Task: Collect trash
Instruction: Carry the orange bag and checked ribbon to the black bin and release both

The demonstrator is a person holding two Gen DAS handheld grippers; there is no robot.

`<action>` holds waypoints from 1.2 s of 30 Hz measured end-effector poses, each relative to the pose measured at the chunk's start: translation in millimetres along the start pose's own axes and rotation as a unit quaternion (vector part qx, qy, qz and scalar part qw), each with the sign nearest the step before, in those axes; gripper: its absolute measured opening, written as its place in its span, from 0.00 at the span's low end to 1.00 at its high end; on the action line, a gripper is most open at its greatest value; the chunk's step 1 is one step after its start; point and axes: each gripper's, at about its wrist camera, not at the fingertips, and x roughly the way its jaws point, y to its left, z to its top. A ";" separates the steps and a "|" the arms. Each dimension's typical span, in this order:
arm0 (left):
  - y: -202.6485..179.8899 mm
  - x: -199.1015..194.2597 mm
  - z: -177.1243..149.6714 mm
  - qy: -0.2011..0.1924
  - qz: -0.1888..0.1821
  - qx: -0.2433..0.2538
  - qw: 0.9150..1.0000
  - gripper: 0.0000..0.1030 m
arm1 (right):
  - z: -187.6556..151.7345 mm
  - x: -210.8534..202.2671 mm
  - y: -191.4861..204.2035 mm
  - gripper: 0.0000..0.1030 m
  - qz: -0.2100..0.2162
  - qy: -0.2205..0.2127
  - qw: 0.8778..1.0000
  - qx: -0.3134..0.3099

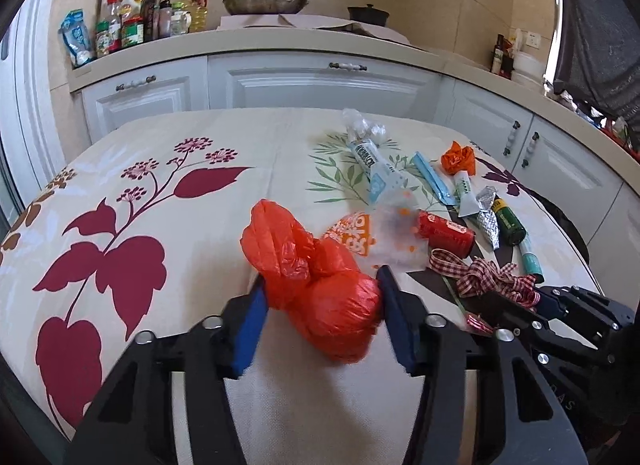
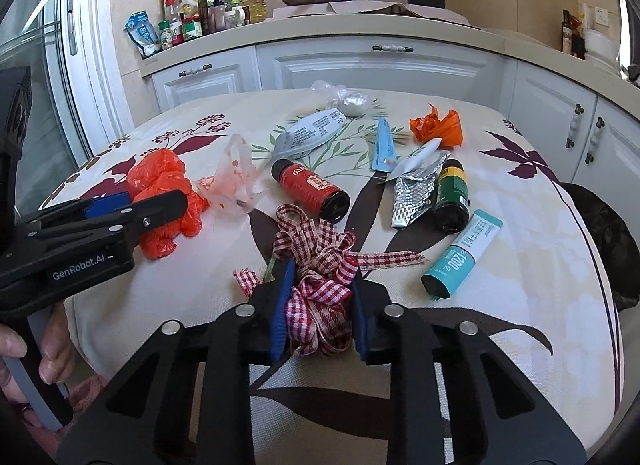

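A crumpled orange plastic bag (image 1: 320, 289) lies on the flowered tablecloth (image 1: 168, 137), and my left gripper (image 1: 322, 281) is shut on it, a blue pad pressing each side. In the right wrist view that same bag (image 2: 168, 181) shows beyond the left gripper (image 2: 160, 201). My right gripper (image 2: 322, 271) is shut on a bundle of red-and-white checked ribbon (image 2: 320, 305) near the table's front edge. The right gripper (image 1: 560, 305) also appears low on the right of the left wrist view, beside the ribbon (image 1: 492, 277).
More trash lies behind: a red bottle (image 2: 310, 189), a green bottle (image 2: 452, 195), a teal tube (image 2: 460, 255), a foil wrapper (image 2: 414, 193), a small orange bag (image 2: 436, 127), a dotted clear bag (image 2: 238, 177), a grey pouch (image 2: 310, 133). White cabinets (image 2: 360, 69) stand behind the table.
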 end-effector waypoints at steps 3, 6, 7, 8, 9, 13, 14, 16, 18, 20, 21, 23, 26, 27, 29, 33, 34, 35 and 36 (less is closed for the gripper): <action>-1.2 -3.4 0.0 -0.006 0.005 0.008 1.000 0.40 | 1.0 -1.8 0.3 0.23 0.002 -0.004 1.000 0.000; 3.3 -11.0 -0.3 -0.016 0.011 0.010 1.000 0.38 | 4.1 -6.1 1.7 0.22 0.002 -0.012 1.000 -0.002; 5.6 -14.3 -0.1 -0.020 0.014 0.009 1.000 0.38 | 5.6 -8.6 1.9 0.22 0.002 -0.016 1.000 -0.003; 8.9 -18.3 0.1 -0.023 0.016 0.008 1.000 0.38 | 7.2 -11.2 2.4 0.22 0.002 -0.020 1.000 -0.004; 11.2 -21.0 0.7 -0.024 0.018 0.006 1.000 0.38 | 9.0 -14.4 2.8 0.22 0.002 -0.026 1.000 -0.006; 20.0 -32.3 6.5 -0.027 0.017 -0.004 0.999 0.37 | 18.8 -26.0 -0.2 0.22 -0.003 -0.046 0.999 -0.008; 20.4 -34.5 9.8 -0.028 0.014 -0.006 0.999 0.37 | 21.8 -29.5 -2.0 0.22 -0.007 -0.052 0.999 -0.008; 17.1 -37.2 16.0 -0.035 0.008 -0.005 0.999 0.37 | 27.1 -35.6 -7.3 0.22 -0.015 -0.062 0.998 -0.005; 8.2 -38.9 24.0 -0.047 -0.001 0.003 0.999 0.37 | 31.7 -40.9 -16.1 0.22 -0.024 -0.070 0.997 0.003; -5.2 -36.2 32.8 -0.056 -0.017 0.015 0.998 0.37 | 35.2 -47.2 -29.4 0.22 -0.042 -0.079 0.996 0.012; -11.1 -34.7 35.6 -0.058 -0.024 0.020 0.998 0.37 | 36.3 -50.6 -37.1 0.22 -0.052 -0.083 0.995 0.017; -29.9 -29.9 44.8 -0.065 -0.048 0.032 0.996 0.37 | 37.5 -56.7 -53.4 0.22 -0.071 -0.089 0.993 0.028; -62.1 -22.5 58.3 -0.078 -0.075 0.056 0.993 0.37 | 39.3 -67.5 -81.2 0.22 -0.104 -0.102 0.988 0.044; -71.4 -19.8 62.1 -0.081 -0.082 0.063 0.991 0.37 | 39.8 -72.3 -93.6 0.22 -0.118 -0.107 0.986 0.051; -95.1 -11.6 71.0 -0.082 -0.105 0.075 0.988 0.37 | 40.9 -78.3 -113.7 0.22 -0.139 -0.115 0.982 0.062; -139.1 5.2 84.2 -0.078 -0.143 0.093 0.982 0.37 | 41.7 -89.8 -156.5 0.22 -0.186 -0.128 0.971 0.082; -152.5 9.5 87.4 -0.078 -0.152 0.099 0.980 0.37 | 41.3 -91.9 -168.6 0.22 -0.198 -0.130 0.968 0.087; -165.9 14.0 90.1 -0.075 -0.161 0.106 0.978 0.37 | 40.7 -93.1 -180.6 0.22 -0.208 -0.131 0.965 0.093; -175.5 17.4 91.5 -0.072 -0.168 0.110 0.977 0.37 | 40.2 -93.6 -189.2 0.22 -0.215 -0.132 0.963 0.097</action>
